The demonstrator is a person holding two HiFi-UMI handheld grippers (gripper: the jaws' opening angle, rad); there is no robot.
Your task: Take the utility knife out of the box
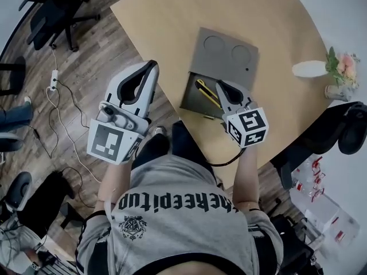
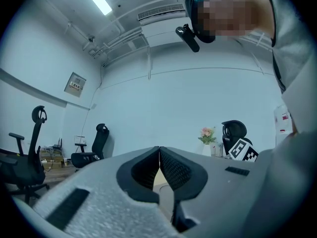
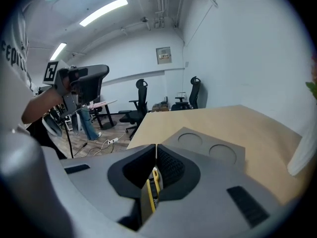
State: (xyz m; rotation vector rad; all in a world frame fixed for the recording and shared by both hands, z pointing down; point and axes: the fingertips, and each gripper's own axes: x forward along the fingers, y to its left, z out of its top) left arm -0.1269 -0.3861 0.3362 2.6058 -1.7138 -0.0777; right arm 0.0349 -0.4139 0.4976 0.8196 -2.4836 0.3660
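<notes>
Head view: gray box (image 1: 190, 94) sits open on the tan table (image 1: 172, 16), lid (image 1: 225, 52) flipped back. Yellow utility knife (image 1: 207, 92) lies inside the box. Right gripper (image 1: 221, 85) hangs over the box, tips just beside the knife. Left gripper (image 1: 151, 67) is held off the table edge, over the floor.

Left gripper view: left gripper (image 2: 159, 150) jaws together, nothing between them.

Right gripper view: right gripper (image 3: 156, 148) jaws together at the tips, knife (image 3: 154, 188) showing below through the hollow behind them, not gripped.
</notes>
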